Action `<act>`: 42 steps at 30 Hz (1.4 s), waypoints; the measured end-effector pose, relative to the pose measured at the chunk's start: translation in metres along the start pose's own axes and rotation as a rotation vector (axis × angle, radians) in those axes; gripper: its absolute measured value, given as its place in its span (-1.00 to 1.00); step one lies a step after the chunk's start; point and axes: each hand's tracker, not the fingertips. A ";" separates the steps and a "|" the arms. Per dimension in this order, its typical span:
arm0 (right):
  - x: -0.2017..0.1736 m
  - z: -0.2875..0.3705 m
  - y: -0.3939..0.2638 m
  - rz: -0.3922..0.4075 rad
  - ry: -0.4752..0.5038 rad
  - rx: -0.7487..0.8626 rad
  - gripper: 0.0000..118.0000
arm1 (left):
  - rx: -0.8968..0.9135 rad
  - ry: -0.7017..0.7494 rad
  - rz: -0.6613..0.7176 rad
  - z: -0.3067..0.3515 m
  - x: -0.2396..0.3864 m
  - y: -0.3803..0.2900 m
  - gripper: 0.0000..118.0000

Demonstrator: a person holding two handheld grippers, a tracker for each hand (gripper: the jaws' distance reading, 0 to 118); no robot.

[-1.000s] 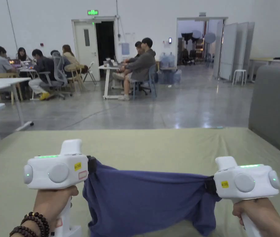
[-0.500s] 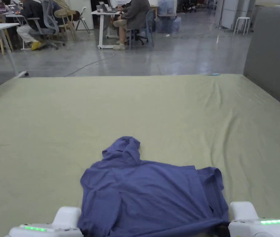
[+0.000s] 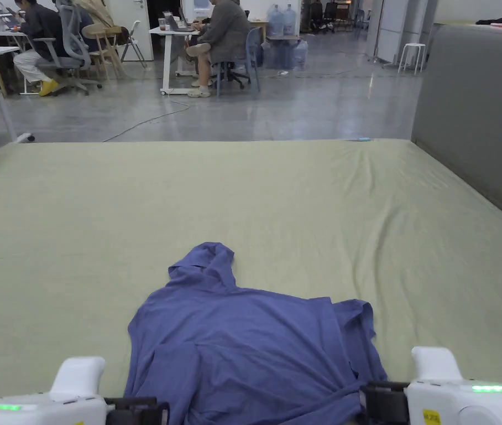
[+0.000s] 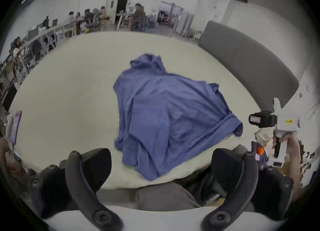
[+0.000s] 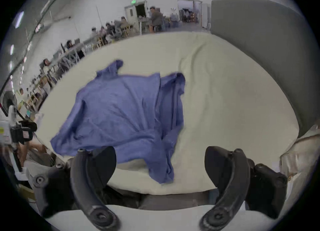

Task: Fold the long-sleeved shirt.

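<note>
With the blue shirt (image 3: pixel 250 348) lying rumpled on the bed (image 3: pixel 299 210), left gripper (image 4: pixel 161 167) and right gripper (image 5: pixel 160 165) both gape empty, so folding's barely begun.

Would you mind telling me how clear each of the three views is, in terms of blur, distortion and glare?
Head view: sharp and undistorted, with soft glare on the glossy floor. Left gripper view: strong fisheye curving the green bed cover, dark corners, the blue shirt slightly soft. Right gripper view: same fisheye, tilted, shirt edges and background people smeared.
</note>
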 end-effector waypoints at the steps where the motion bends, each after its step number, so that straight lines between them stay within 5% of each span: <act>1: 0.004 0.006 0.003 -0.021 -0.005 0.021 0.62 | -0.013 0.015 0.005 0.003 -0.002 0.007 0.90; 4: 0.004 0.010 0.010 -0.042 -0.038 0.040 0.10 | 0.071 0.087 -0.020 0.010 0.006 0.016 0.56; 5: 0.005 0.001 0.012 -0.042 -0.063 0.032 -0.94 | 0.076 0.120 -0.049 0.007 0.007 0.018 -0.38; 6: 0.004 -0.001 0.011 -0.066 -0.146 0.022 -1.00 | 0.110 0.168 -0.050 0.004 0.007 0.018 -1.00; 9: 0.004 -0.008 0.014 -0.028 -0.107 0.011 -1.00 | 0.017 0.055 -0.016 -0.004 0.011 0.022 -1.00; 18: -0.012 -0.038 0.034 0.032 -0.218 -0.055 -1.00 | 0.019 0.160 -0.009 -0.079 -0.009 0.094 -1.00; 19: -0.015 -0.043 0.037 0.037 -0.227 -0.075 -1.00 | 0.012 0.191 0.016 -0.097 -0.017 0.113 -0.83; 20: -0.016 -0.047 0.040 0.039 -0.224 -0.084 -1.00 | 0.008 0.190 0.023 -0.116 -0.027 0.129 -0.46; 21: -0.015 -0.050 0.042 0.038 -0.220 -0.084 -1.00 | 0.002 0.196 0.022 -0.132 -0.034 0.142 0.31; 22: -0.018 -0.052 0.044 0.036 -0.208 -0.085 -1.00 | -0.031 0.187 0.015 -0.154 -0.043 0.156 0.79; 23: -0.020 -0.054 0.046 0.035 -0.193 -0.088 -1.00 | -0.084 0.170 0.017 -0.173 -0.050 0.168 0.98; 25: -0.020 -0.058 0.048 0.037 -0.178 -0.102 -1.00 | -0.099 0.239 0.081 -0.206 -0.064 0.185 1.00; 32: -0.017 -0.068 0.055 0.089 -0.180 -0.141 -1.00 | -0.237 0.232 0.259 -0.281 -0.102 0.216 0.96; 35: -0.012 -0.073 0.058 0.092 -0.201 -0.147 -1.00 | -0.347 0.305 0.116 -0.306 -0.089 0.204 0.83; 37: -0.007 -0.080 0.061 0.087 -0.211 -0.152 -1.00 | -0.301 0.411 -0.114 -0.309 -0.060 0.189 0.72; 38: -0.005 -0.085 0.064 0.082 -0.210 -0.159 -1.00 | -0.297 0.412 -0.135 -0.305 -0.052 0.190 0.57; 41: 0.002 -0.101 0.089 0.062 -0.215 -0.143 -1.00 | -0.298 0.265 -0.167 -0.277 -0.035 0.202 -1.00; 42: 0.005 -0.105 0.104 0.047 -0.199 -0.089 -1.00 | -0.277 0.240 -0.141 -0.267 -0.037 0.204 -1.00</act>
